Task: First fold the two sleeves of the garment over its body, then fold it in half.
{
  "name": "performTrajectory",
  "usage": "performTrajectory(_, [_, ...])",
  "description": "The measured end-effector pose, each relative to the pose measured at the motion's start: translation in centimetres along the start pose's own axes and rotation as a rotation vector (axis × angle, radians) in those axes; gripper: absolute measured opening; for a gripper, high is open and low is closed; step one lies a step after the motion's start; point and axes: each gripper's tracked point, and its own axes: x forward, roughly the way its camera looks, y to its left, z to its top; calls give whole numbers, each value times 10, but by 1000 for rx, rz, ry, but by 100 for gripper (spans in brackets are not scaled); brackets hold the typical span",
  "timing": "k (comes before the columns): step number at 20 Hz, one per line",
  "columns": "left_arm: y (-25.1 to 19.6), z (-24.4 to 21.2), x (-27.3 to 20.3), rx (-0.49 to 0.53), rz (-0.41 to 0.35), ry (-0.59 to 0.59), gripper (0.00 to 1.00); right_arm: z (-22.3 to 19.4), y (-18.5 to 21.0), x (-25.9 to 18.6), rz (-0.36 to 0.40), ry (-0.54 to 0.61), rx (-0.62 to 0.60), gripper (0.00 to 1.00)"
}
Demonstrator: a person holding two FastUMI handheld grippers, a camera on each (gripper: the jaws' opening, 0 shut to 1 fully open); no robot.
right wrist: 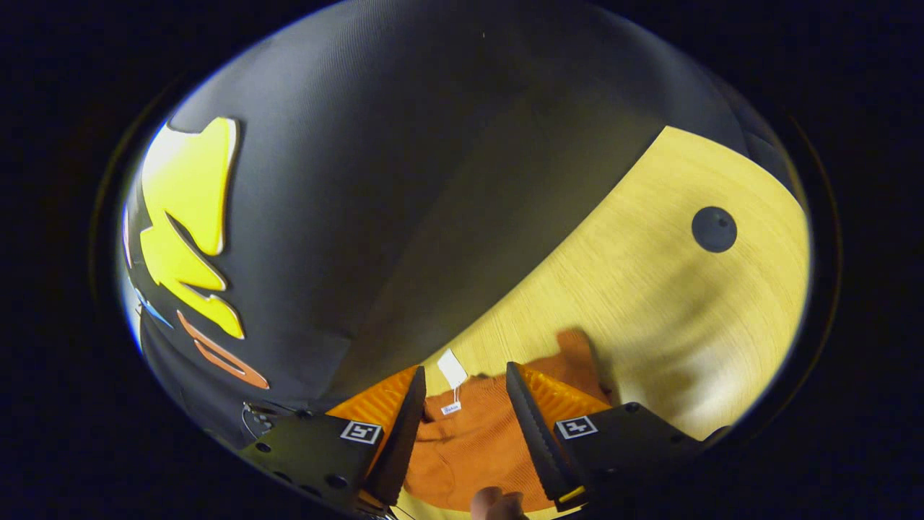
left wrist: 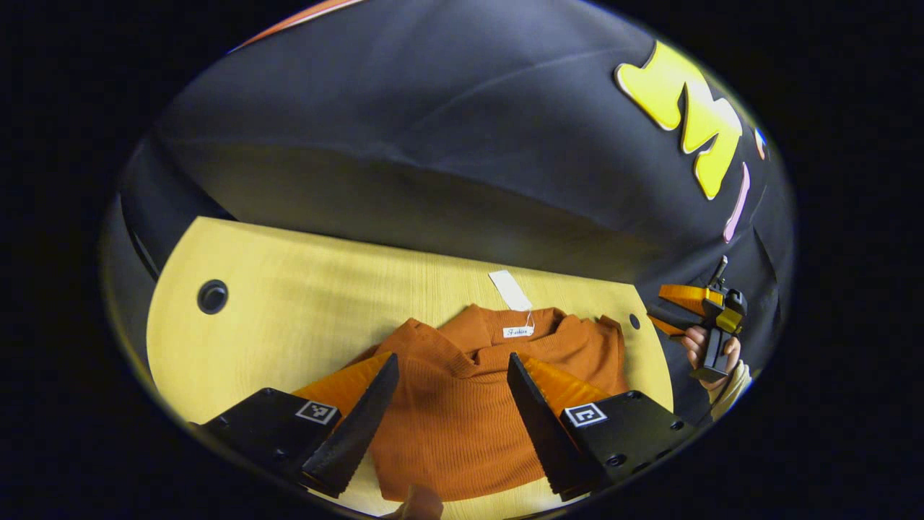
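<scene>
Here one rust-orange garment (left wrist: 462,404) lies on the worktop (left wrist: 289,303) below both grippers: left gripper (left wrist: 451,426) spread wide, right gripper (right wrist: 462,426) likewise, each empty; one tag (left wrist: 510,289) ahead.

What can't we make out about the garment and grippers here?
- Sweater hem and sleeves: left gripper view, cut off by the fingers and the bottom edge.
- Fold progress: right gripper view, sweater mostly behind the fingers.
- Hang tag text: too small.
</scene>
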Motion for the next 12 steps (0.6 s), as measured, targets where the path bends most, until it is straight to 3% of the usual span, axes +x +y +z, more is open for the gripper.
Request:
performTrajectory(3, [0,15,-27,47,80,-101,99,2,17,-27,-40,-48,-152,65])
performTrajectory(6, [-5,25,-63,71,144,-195,99,0,41,-62,-82,-113,-378,92])
performTrajectory(12, [-42,49,-166,214,292,-492,99,-11,86,-155,-134,-255,-632,92])
